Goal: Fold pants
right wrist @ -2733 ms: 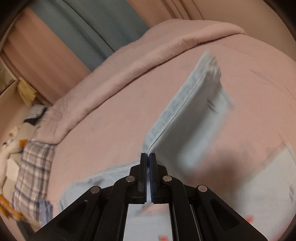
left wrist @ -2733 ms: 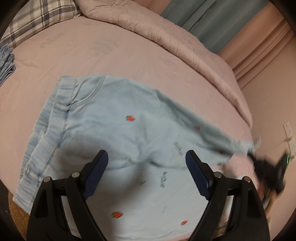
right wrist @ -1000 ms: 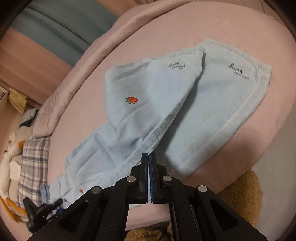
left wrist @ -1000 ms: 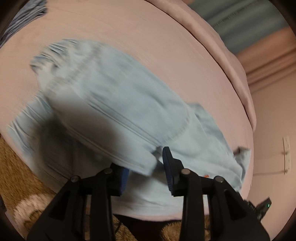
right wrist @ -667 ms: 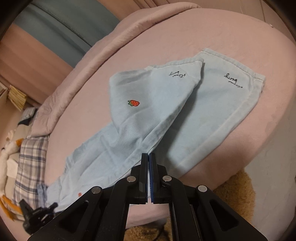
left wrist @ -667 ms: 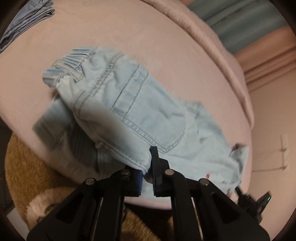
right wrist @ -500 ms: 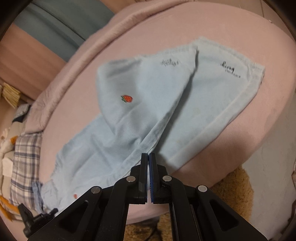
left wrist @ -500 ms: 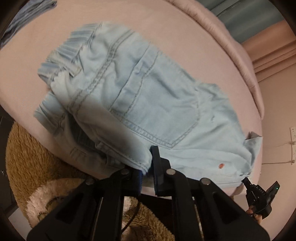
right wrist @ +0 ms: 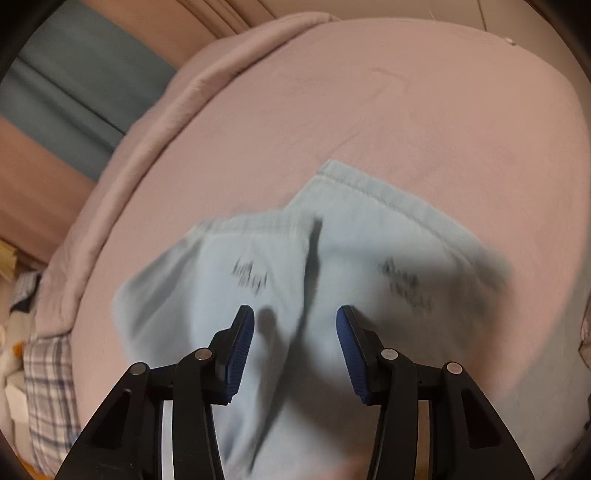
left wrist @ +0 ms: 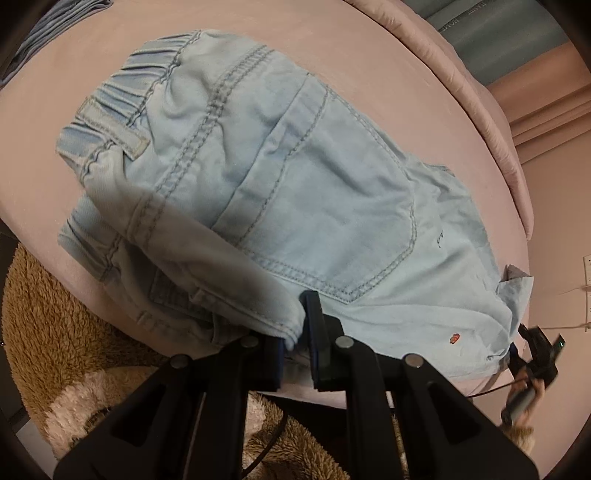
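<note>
Light blue denim pants (left wrist: 295, 192) lie on the pink bed (left wrist: 332, 55), folded lengthwise with the back pocket up and the elastic waistband at the upper left. My left gripper (left wrist: 297, 336) is shut on a fold of the pants at the near edge of the bed. In the right wrist view the two leg ends (right wrist: 332, 266) lie blurred on the bed. My right gripper (right wrist: 293, 347) is open just above them and holds nothing. The right gripper also shows at the far right of the left wrist view (left wrist: 535, 350).
A rolled pink quilt (right wrist: 155, 129) lines the far side of the bed. A plaid pillow (right wrist: 48, 391) lies at the left. A brown fluffy rug (left wrist: 55, 332) covers the floor below the bed edge. Folded blue clothes (left wrist: 55, 22) lie at the upper left.
My right gripper has opened, let go of the pant leg and dropped close to the leg ends. My left gripper stays shut on the fold and the pants lie flatter.
</note>
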`<state>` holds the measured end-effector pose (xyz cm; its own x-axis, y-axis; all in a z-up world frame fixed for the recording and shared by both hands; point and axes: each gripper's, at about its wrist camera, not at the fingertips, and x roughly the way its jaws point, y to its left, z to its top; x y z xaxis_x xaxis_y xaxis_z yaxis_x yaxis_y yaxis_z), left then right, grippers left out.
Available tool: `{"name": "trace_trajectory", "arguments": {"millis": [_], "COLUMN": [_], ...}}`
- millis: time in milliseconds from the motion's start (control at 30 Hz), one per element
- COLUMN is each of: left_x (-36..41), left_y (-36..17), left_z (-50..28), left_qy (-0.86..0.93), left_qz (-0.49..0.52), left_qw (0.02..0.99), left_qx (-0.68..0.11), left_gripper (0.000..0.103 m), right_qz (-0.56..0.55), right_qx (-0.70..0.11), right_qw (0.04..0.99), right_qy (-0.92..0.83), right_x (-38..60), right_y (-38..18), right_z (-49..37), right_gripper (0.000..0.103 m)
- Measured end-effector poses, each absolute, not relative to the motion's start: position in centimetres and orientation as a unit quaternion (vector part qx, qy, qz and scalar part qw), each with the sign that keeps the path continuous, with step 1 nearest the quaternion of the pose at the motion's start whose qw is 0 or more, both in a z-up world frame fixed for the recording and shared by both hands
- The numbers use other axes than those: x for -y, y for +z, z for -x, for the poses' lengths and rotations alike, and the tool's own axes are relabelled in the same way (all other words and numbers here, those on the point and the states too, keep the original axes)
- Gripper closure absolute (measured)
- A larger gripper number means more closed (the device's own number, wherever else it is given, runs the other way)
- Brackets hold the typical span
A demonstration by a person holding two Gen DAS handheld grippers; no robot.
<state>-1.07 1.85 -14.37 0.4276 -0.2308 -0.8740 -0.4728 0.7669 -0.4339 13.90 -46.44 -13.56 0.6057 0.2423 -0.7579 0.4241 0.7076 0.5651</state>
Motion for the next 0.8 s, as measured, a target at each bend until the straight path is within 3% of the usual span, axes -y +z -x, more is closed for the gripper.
{"name": "trace_trajectory", "arguments": {"millis": [33, 67, 367, 567, 733, 800], "left_x": [-1.9, -2.2, -2.4, -2.8, -5.0, -5.7], "left_y": [-14.4, -14.4, -13.9, -14.2, -13.2, -12.6], "left_z": [1.1, 1.2, 2.4, 2.7, 3.4, 4.0], "left_qy": [0.077, 0.077, 0.054, 0.048, 0.051, 0.069], "left_qz": [0.335, 0.337, 0.341, 0.350, 0.369, 0.368], "left_qw": [0.776, 0.776, 0.776, 0.771, 0.770, 0.777], "left_qx": [-0.528, -0.527, -0.527, -0.530, -0.518, -0.506], "left_gripper": [0.091, 0.091, 0.094, 0.090, 0.072, 0.071], "right_qz": [-0.378, -0.376, -0.384, -0.353, -0.374, -0.375], "right_qx": [-0.440, -0.444, -0.329, -0.409, -0.409, -0.412], "right_qw": [0.813, 0.811, 0.858, 0.827, 0.818, 0.816], "right_qy": [-0.057, -0.063, -0.095, -0.157, -0.156, -0.155], "right_x": [46.4, 46.3, 47.9, 48.4, 49.0, 49.1], "right_y": [-13.7, -13.7, -7.6, -13.5, -14.6, -14.5], "right_z": [-14.5, -15.0, -7.9, -5.6, -5.1, -5.0], "right_gripper": [0.086, 0.100, 0.099, 0.100, 0.100, 0.100]}}
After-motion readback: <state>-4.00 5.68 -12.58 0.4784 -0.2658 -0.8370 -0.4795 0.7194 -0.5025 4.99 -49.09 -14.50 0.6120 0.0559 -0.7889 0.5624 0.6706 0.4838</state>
